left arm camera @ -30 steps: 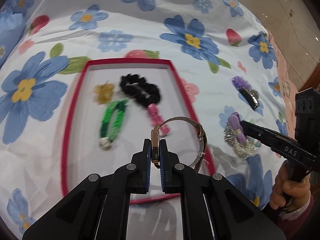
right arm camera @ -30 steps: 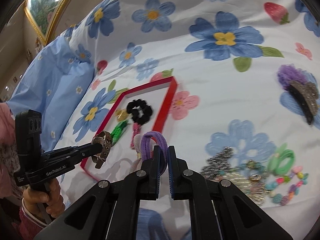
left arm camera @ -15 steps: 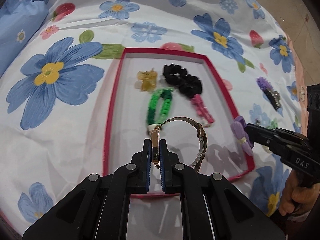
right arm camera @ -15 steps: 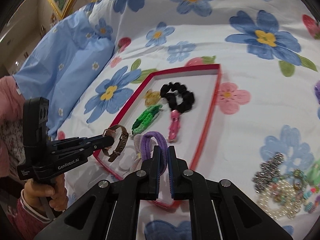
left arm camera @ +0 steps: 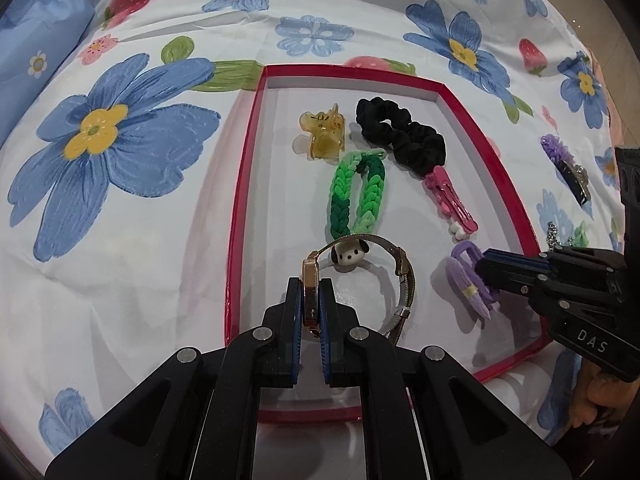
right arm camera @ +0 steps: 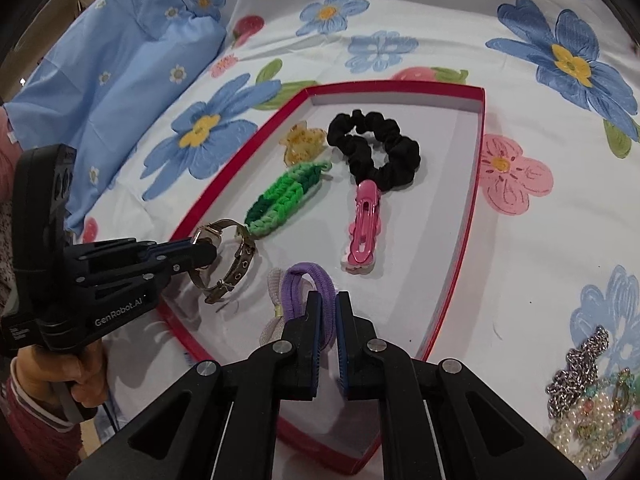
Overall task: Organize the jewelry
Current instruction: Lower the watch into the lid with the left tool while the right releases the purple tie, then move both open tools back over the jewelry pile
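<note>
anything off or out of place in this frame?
Nothing damaged or spilled. The only loose ends: a tangled pile of chains and pearl beads and a purple hair clip lie on the bedspread outside the red tray. Left gripper holds the watch, right gripper the purple hair tie.

Materials and finishes, both wrist views

Watch [left arm camera: 360, 280]: polished rose-gold metal case, fine metal mesh strap. Purple hair tie [right arm camera: 306, 300]: matt stretch cloth. Scrunchie [left arm camera: 400, 136]: matt black gathered fabric. Green band [left arm camera: 358, 196]: braided matt cord, glossy plastic dog charm. Pink clip [right arm camera: 364, 220]: glossy smooth plastic. Amber claw clip [left arm camera: 324, 136]: translucent glossy plastic. Tray [left arm camera: 240, 216]: matt card, red rim, white inside. Bedsheet [left arm camera: 120, 240]: printed cloth, creased. Gripper fingers [left arm camera: 292, 320]: matt black plastic.
</note>
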`<action>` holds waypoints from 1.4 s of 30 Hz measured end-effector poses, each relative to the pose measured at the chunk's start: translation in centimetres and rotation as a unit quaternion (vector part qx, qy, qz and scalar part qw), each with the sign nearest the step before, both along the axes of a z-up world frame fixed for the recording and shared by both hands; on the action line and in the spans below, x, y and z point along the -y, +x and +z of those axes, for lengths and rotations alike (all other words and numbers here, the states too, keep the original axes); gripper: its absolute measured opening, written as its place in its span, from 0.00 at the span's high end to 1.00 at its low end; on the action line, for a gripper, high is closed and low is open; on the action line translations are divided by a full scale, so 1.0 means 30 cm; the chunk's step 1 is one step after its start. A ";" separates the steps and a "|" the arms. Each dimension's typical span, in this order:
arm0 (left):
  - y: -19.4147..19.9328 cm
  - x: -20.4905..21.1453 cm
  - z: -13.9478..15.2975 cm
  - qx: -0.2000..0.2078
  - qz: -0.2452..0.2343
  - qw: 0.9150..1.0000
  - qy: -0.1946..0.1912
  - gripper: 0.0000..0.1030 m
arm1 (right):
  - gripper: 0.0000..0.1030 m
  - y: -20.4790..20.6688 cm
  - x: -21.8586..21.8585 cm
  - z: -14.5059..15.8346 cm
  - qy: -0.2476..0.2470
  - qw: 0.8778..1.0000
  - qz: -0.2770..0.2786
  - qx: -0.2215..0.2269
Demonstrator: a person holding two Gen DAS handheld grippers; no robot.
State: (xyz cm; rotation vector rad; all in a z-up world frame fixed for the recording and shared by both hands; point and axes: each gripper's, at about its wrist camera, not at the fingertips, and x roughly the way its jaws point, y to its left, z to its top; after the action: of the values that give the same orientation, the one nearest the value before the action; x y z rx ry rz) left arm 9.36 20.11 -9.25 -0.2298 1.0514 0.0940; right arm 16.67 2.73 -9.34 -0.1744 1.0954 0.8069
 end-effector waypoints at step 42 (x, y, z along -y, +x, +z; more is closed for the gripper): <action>-0.091 0.156 0.174 0.068 0.007 0.997 -0.035 0.49 | 0.58 -0.060 0.498 0.187 0.099 0.983 -0.148 0.040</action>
State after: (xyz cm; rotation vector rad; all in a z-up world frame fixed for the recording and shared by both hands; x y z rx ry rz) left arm 6.62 15.43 -4.01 -0.3036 0.9177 0.0540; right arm 14.86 -12.21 -3.73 0.1207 0.9310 0.6294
